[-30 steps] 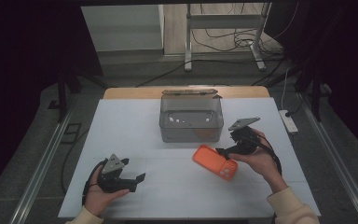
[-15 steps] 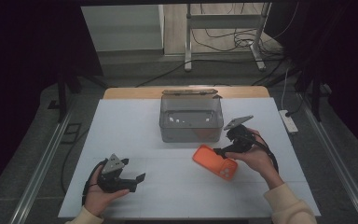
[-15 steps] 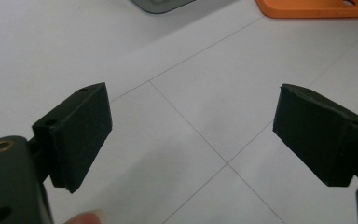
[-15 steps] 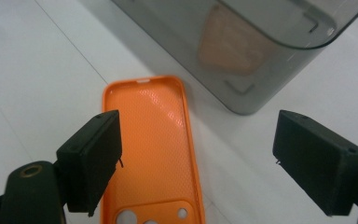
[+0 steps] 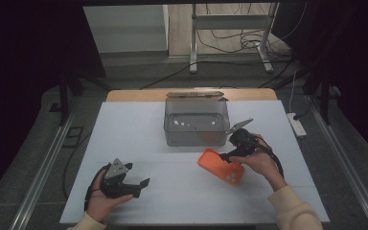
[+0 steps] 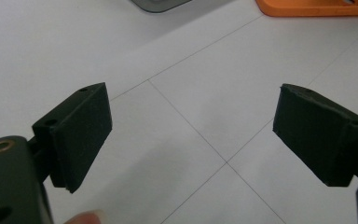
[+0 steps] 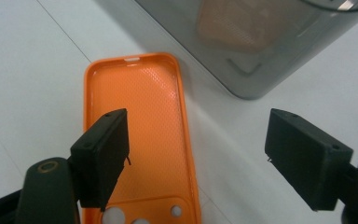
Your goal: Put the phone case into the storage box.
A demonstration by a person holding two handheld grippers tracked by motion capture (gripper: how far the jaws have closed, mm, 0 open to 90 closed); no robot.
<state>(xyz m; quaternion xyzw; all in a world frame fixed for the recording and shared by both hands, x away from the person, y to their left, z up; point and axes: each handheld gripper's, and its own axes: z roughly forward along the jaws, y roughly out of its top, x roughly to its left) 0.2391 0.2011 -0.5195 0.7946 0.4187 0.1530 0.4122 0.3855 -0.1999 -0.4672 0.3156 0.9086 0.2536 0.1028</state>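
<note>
An orange phone case (image 5: 222,166) lies inside-up on the white table (image 5: 139,134), in front of a clear grey box (image 5: 196,122). My right gripper (image 5: 228,152) hovers open over the case's near end. In the right gripper view its left jaw stands above the case (image 7: 140,107) and its right jaw above bare table, with the gripper (image 7: 196,154) holding nothing and the box (image 7: 261,37) just beyond. My left gripper (image 5: 138,175) rests open at the table's front left. In the left gripper view the gripper (image 6: 191,135) has nothing between its pads, and the case's edge (image 6: 317,7) shows far off.
The box's lid (image 5: 194,95) stands open at the back, and something pale orange (image 7: 242,23) shows through the box wall. A power strip (image 5: 297,123) lies off the table's right edge. A metal stand (image 5: 230,33) and cables sit on the floor behind.
My right gripper has shifted slightly left, toward the orange case. The left gripper and the case have stayed where they were.
</note>
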